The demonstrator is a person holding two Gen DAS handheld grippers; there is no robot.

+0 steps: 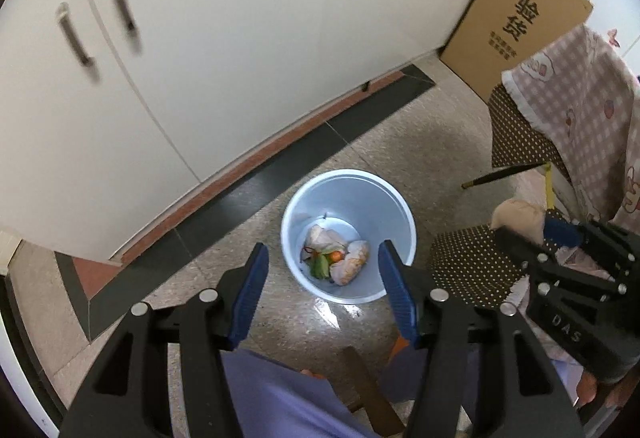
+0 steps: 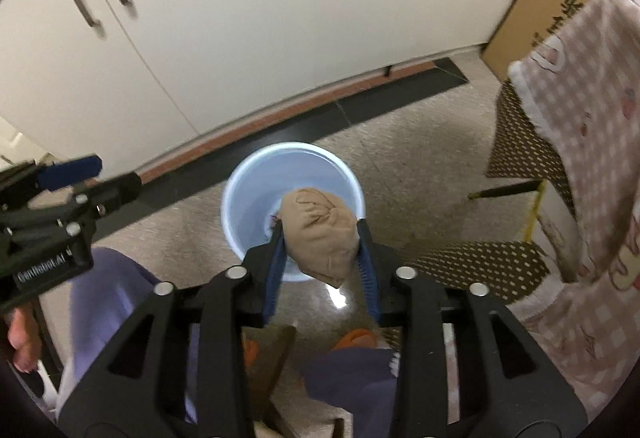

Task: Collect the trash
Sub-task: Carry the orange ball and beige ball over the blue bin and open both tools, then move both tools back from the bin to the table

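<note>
1. A pale blue bin (image 1: pixel 347 236) stands on the speckled floor (image 1: pixel 400 157), just in front of the dark tile strip that runs along the foot of the white cupboards (image 1: pixel 240 37)
2. In the bottom of the bin lie crumpled wrappers (image 1: pixel 352 262), a green leaf (image 1: pixel 319 266) and a small orange scrap (image 1: pixel 336 256)
3. The left gripper (image 1: pixel 323 280) hangs above the near side of the bin with its blue pads apart and nothing between them; the bin's contents show through the gap
4. The right gripper (image 2: pixel 322 258) points down over the bin with a tan bundle (image 2: pixel 322 238), soft and wrinkled like cloth or paper, between its fingers
5. The bundle sits between the two blue pads near their tips and covers the near part of the bin's opening; the jaws stand fairly wide, and whether the pads press on it or it sits loose between them I cannot tell
6. From the left wrist view the same bundle shows to the right of the bin, higher than its rim, at the tip of the right gripper
7. To the right of the bin a pink checked cloth (image 1: pixel 580 97) hangs over a dark dotted cloth (image 1: pixel 520 141), and a cardboard box (image 1: pixel 516 21) stands beyond them against the cupboards
8. Nearer than the bin, under the grippers, are the person's purple trousers (image 1: pixel 280 394) and orange slippers (image 2: pixel 356 338)
</note>
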